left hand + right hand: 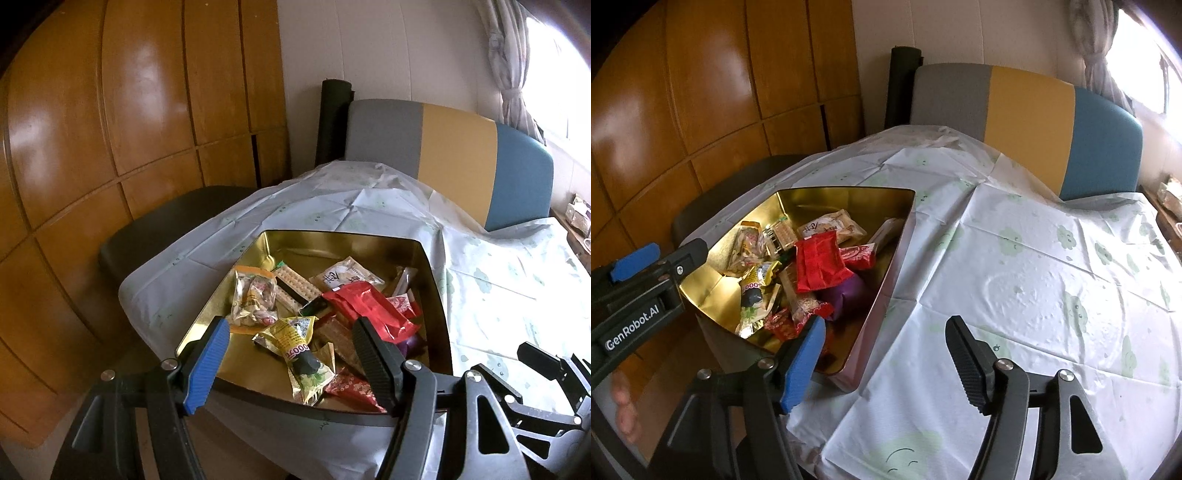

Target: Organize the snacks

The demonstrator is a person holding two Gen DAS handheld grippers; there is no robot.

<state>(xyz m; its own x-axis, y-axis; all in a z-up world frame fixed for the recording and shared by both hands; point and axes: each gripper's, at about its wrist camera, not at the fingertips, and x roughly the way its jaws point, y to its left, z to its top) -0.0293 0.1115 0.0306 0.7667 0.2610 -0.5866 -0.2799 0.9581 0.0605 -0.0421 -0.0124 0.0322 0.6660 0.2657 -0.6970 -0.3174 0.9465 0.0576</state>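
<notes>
Two grippers hang over the near edge of the table, both with their jaws spread wide and nothing between them. The left gripper is tipped down over a gold-lined tin, its blue finger over the tin's rim at 9 o'clock and its black one over the snacks at 3 o'clock. The right gripper hovers over the cloud-printed tablecloth, the tin lying at its 10 o'clock.

Loose in the tin sit a red packet, a yellow packet and a clear bag of sweets, heaped together. Only the right wrist view shows a purple packet clearly, tucked under the red packet; what it holds is hard to say. That view also catches the left gripper from the side, at 9 o'clock, and blurred fingers low at 8 o'clock. Beyond the table stands a grey, yellow and blue chair back.
</notes>
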